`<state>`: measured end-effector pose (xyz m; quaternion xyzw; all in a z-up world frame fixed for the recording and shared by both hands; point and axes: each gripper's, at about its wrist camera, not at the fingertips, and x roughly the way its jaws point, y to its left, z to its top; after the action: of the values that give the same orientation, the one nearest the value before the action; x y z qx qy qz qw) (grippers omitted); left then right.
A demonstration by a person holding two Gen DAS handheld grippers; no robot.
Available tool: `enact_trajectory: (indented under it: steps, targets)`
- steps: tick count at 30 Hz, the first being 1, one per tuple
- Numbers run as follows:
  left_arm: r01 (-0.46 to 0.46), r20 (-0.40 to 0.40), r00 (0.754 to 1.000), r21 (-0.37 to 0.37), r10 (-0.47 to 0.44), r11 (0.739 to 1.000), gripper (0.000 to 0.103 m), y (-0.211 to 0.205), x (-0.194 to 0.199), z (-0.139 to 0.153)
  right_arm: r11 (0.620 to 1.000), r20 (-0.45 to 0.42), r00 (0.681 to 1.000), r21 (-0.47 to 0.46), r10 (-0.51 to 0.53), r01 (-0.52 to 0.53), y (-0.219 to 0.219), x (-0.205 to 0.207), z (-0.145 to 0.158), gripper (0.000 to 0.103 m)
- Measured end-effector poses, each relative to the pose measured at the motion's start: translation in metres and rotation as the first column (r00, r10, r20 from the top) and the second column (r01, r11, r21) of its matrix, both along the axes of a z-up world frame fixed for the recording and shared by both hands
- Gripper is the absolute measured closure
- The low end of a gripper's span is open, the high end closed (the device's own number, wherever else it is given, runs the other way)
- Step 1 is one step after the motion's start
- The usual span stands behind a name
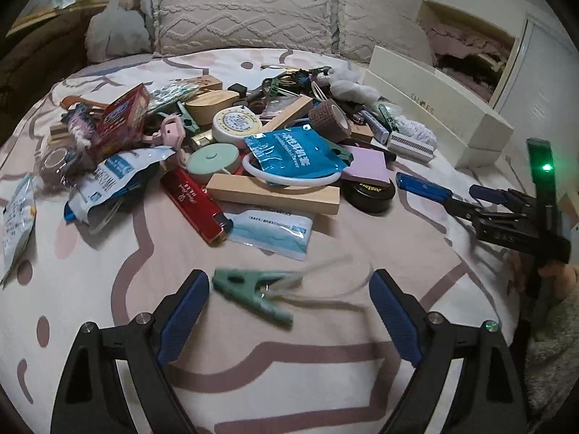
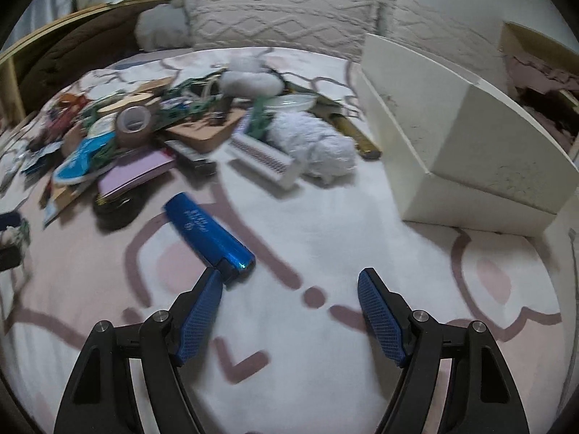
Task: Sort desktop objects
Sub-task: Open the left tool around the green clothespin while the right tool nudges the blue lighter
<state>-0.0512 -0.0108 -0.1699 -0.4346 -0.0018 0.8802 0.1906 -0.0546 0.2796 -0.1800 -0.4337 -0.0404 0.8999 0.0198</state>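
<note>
Pink-patterned bedsheet (image 1: 90, 311) fills both views, with the jumbled pile of small objects (image 1: 224, 144) still heaped across the upper middle. My left gripper (image 1: 289, 311) is spread wide, a green plastic clothes peg (image 1: 253, 291) lying loose between its fingers. My right gripper (image 2: 289, 311) is released too, its left finger touching a shiny blue lighter (image 2: 208, 233). I judge sorting barely started; the cream cardboard shoebox (image 2: 470, 152) at right awaits.

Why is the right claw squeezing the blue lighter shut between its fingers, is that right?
Not quite. In the right wrist view the right claw is open, and the blue lighter lies on the bedspread just ahead of one finger, not squeezed between them.
</note>
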Motion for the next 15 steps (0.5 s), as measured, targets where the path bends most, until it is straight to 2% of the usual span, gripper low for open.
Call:
enact_trajectory:
  steps: [4, 8, 15]
  targets:
    - [-0.027, -0.021, 0.999, -0.017, 0.026, 1.000, 0.012, -0.004, 0.000, 0.003, 1.000, 0.014, 1.000, -0.005, -0.025, 0.025, 0.005, -0.011, -0.001, 0.026]
    - [-0.009, -0.020, 1.000, -0.040, 0.008, 0.999, 0.012, -0.001, -0.005, 0.000, 0.999, 0.029, 0.999, -0.012, -0.041, 0.042, 0.009, -0.020, -0.003, 0.026]
    - [0.035, -0.029, 0.999, -0.167, -0.040, 0.985, 0.012, 0.017, -0.015, -0.011, 0.998, 0.031, 0.998, -0.036, -0.047, 0.048, 0.013, -0.020, -0.005, 0.025]
